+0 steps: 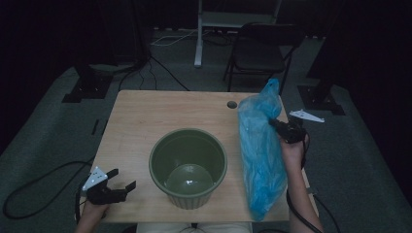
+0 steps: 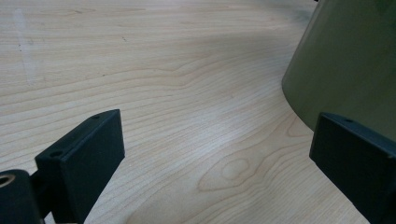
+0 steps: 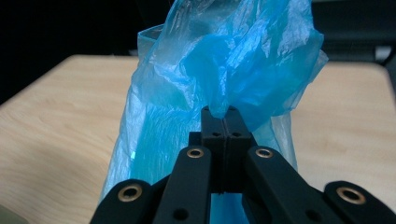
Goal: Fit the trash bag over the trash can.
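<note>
My right claw (image 3: 225, 122), clenched on a blue plastic bag (image 1: 261, 145) lying lengthwise near-to-far along the bench's (image 1: 141, 121) right edge, sits right of the green pot (image 1: 188, 167); my left claw (image 1: 122, 180) rests released.

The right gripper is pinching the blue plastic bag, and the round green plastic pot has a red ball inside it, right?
Not quite. The round green plastic pot holds no red ball; the high view shows it empty. The right gripper does pinch the blue plastic bag.
</note>
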### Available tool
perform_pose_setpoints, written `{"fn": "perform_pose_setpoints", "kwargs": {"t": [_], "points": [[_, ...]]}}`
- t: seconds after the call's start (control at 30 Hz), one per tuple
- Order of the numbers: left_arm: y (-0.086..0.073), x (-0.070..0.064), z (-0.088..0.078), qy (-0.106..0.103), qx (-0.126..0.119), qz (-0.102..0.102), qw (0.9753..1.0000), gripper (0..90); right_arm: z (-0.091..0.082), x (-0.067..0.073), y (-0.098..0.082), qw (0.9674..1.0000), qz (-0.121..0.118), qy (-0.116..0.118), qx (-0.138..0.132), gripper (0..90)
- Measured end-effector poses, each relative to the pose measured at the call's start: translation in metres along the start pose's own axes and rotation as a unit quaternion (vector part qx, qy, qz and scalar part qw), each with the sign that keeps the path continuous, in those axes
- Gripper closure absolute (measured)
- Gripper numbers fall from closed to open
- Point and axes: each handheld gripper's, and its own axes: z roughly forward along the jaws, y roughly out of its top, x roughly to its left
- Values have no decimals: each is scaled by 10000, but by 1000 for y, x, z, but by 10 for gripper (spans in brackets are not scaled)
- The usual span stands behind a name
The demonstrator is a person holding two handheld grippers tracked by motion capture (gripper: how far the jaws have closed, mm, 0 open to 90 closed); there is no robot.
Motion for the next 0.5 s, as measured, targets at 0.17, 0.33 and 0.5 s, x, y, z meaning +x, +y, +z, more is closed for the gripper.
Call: {"fn": "perform_pose_setpoints", "kwargs": {"t": [0.17,0.33,0.5], "points": [[0,-1,1,-13,2,10,10000,37,-29,13,23,9986,-40,166,-494,900],[0,-1,2,-21,5,16,10000,37,-55,30,41,9944,-132,344,-995,900],[0,-1,3,-39,5,13,10000,37,-73,46,61,9874,-159,699,-1409,900]]}}
